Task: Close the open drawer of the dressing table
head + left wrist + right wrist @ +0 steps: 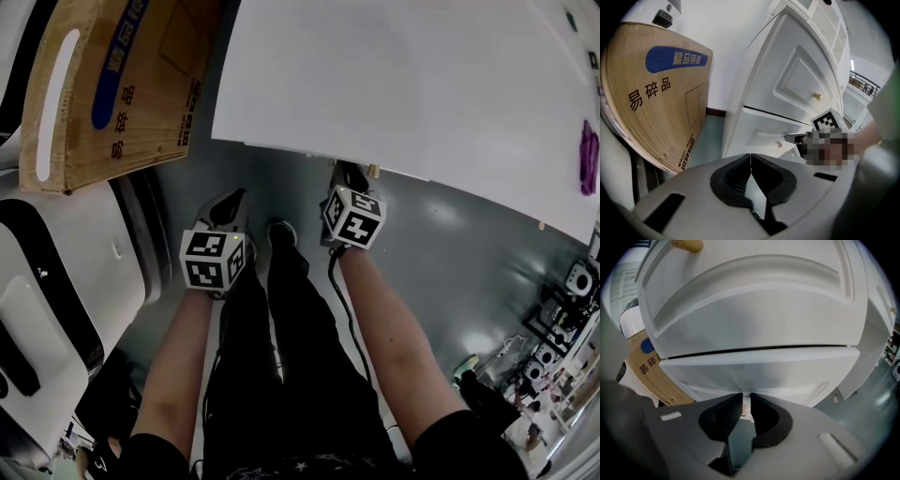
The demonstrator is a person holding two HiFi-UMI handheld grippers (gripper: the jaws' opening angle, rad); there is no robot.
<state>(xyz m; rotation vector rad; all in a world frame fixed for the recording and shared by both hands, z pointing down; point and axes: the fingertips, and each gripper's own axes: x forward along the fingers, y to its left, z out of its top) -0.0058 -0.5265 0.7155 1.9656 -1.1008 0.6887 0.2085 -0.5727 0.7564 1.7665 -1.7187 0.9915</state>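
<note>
In the head view, the white desk (403, 84) (a dressing piece with a plain top) fills the upper frame. Our right tool (349, 174) reaches in under the desk's front edge, and a small knob (372, 172) pokes out past that edge just beside it. Our left tool (232, 199) hangs over the grey floor (469, 272), short of the desk's front left corner and apart from it. A cardboard box (122, 84) leans beside the desk's left edge. A purple object (588, 155) lies at the right edge of the top.

In the left gripper view, the left tool is clenched, its jaws meeting with nothing between them. Past them the desk's front shows a panelled door (797, 79) with its own door knob (817, 96). Below it is the drawer (759, 133), its face standing a little proud of the front. The drawer knob (779, 144) sits just beside the tip of the right tool, whose marker cube shows there.

In the right gripper view, the drawer's face is close ahead, under the dark line that parts it from the door. The right tool is not clenched: its jaws stand a narrow slit apart, and a tan sliver of the drawer knob shows in that slit at their tips. We cannot tell whether it touches them.
</note>
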